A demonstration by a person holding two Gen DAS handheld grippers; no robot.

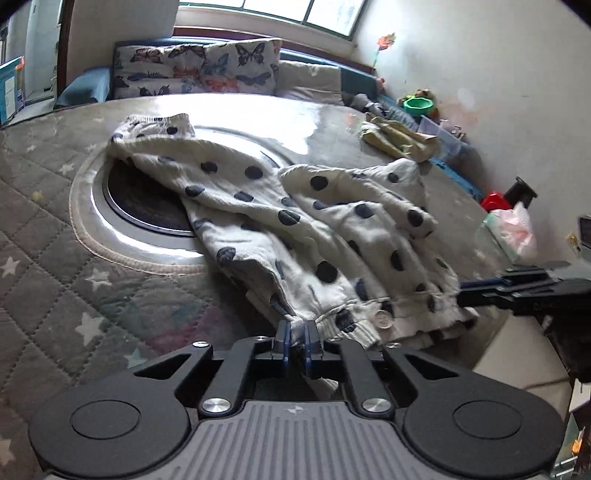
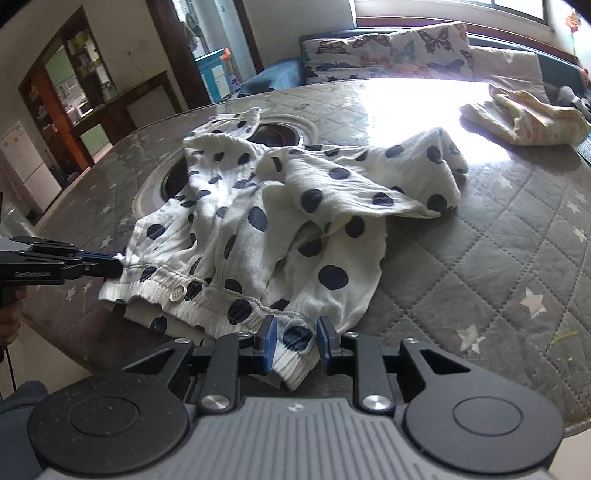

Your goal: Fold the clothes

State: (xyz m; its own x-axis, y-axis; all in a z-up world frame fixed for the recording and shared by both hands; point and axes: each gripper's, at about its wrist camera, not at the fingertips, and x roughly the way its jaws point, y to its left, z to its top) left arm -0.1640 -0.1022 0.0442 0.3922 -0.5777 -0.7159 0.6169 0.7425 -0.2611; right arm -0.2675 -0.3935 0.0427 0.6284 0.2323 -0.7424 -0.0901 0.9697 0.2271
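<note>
At the bottom centre of each wrist view sits the waistband of the dotted pants (image 2: 266, 221), rumpled on the table (image 2: 517, 229). The left gripper (image 1: 296, 332) pinches one waistband end; the right gripper (image 2: 295, 339) stands spread around the other. Likely best: close squarely on the elastic and keep both ends level.

**A lived-in family home**

This is a domestic living and dining room. A round counter (image 2: 517, 236) wears a grey quilted cover stitched with white stars, with a dark circular hotplate (image 1: 147, 206) sunk in its middle. Behind it, a blue bench sofa (image 1: 354, 79) under a bright window (image 1: 266, 9) carries butterfly-print cushions (image 2: 388, 51). A dark wooden cabinet with glass-fronted shelves (image 2: 74, 88) lines one wall, and a green plastic toy bowl (image 1: 418, 105) sits among children's clutter by the white wall.
</note>
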